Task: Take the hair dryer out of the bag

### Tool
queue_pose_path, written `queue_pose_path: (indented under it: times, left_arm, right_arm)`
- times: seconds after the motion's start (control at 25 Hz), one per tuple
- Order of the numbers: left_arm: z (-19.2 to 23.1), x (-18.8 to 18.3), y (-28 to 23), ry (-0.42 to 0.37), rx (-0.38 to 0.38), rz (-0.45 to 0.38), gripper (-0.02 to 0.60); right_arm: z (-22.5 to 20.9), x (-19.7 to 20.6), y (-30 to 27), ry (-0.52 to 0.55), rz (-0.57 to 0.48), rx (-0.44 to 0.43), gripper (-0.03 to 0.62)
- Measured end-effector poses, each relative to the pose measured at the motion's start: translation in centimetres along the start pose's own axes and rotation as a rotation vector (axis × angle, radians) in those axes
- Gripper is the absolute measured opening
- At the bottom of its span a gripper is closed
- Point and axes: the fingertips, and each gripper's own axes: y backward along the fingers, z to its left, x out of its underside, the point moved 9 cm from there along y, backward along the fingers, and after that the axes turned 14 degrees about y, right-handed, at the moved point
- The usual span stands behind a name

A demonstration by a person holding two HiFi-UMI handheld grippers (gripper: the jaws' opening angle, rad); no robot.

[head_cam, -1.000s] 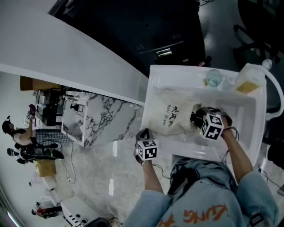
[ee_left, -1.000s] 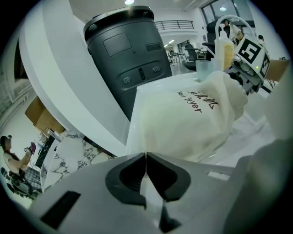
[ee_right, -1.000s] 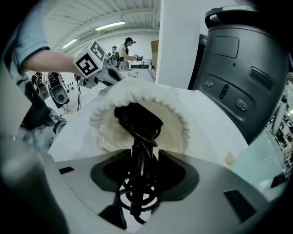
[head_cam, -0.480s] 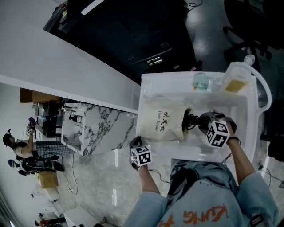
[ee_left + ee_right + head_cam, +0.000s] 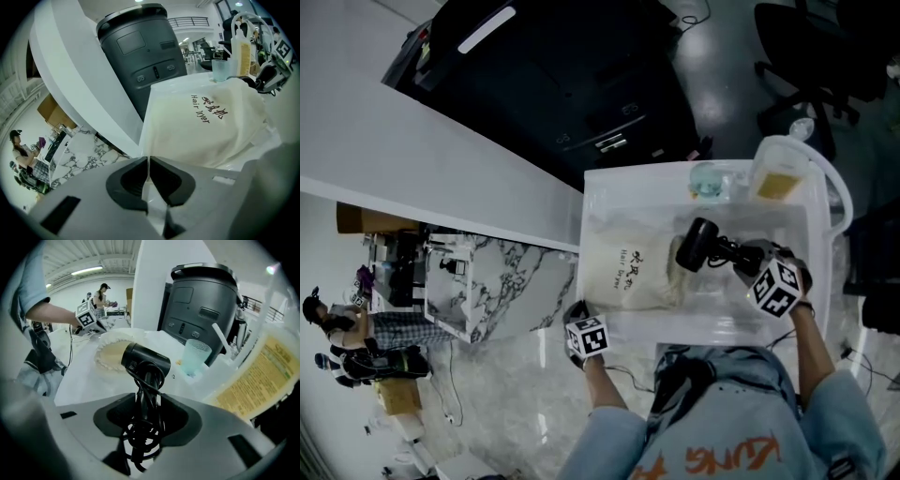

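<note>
A black hair dryer (image 5: 697, 246) hangs clear of the cream cloth bag (image 5: 630, 272), which is printed "Hair Dryer" and lies on the white table (image 5: 602, 189). My right gripper (image 5: 748, 255) is shut on the dryer's handle and its coiled cord. In the right gripper view the dryer (image 5: 145, 363) stands up from between the jaws of the right gripper (image 5: 147, 416), with the bag's open mouth (image 5: 112, 352) behind it. My left gripper (image 5: 579, 311) is at the bag's near left corner. In the left gripper view the left gripper (image 5: 148, 161) pinches the bag (image 5: 211, 122) by its edge.
A clear plastic cup (image 5: 708, 180) and a bottle with a yellow label (image 5: 780, 169) stand at the table's far right. A large black bin (image 5: 553, 84) is beyond the table's far edge. The table's near edge runs against my body.
My right gripper has drawn the hair dryer out of the bag's mouth, to the right and upward. The bag has gone flatter. The left gripper has kept its hold on the bag's corner.
</note>
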Motion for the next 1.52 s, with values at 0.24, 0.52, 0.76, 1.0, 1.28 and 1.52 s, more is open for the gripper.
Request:
queue_pose_path:
  times: [0.24, 0.52, 0.76, 1.0, 1.28, 1.52]
  left_arm:
    - [0.7, -0.4, 1.1, 0.182, 0.125, -0.047, 0.047]
    - [-2.4, -6.5, 5.2, 0.272, 0.246, -0.36, 0.066]
    - [-9.7, -11.5, 6.3, 0.208, 0.499, -0.485, 0.063]
    - [-14.5, -13.2, 6.8, 0.119, 0.662, -0.495, 0.006]
    - [-17.6, -13.6, 6.8, 0.043, 0.793, -0.469, 0.003]
    - [-18.3, -13.1, 6.2, 0.067, 0.848, -0.442, 0.003]
  right_arm:
    - [0.0, 2.1, 0.4, -0.146, 0.004, 0.041, 0.169]
    - [0.8, 3.1, -0.1, -0.3, 0.02, 0.051, 0.166]
    - [2.0, 3.7, -0.3, -0.463, 0.046, 0.076, 0.164]
    - [3.1, 4.3, -0.6, -0.631, 0.088, 0.136, 0.164]
    - [3.9, 5.6, -1.4, -0.838, 0.15, 0.24, 0.164]
    - [4.0, 5.2, -4.1, -0.94, 0.259, 0.281, 0.164]
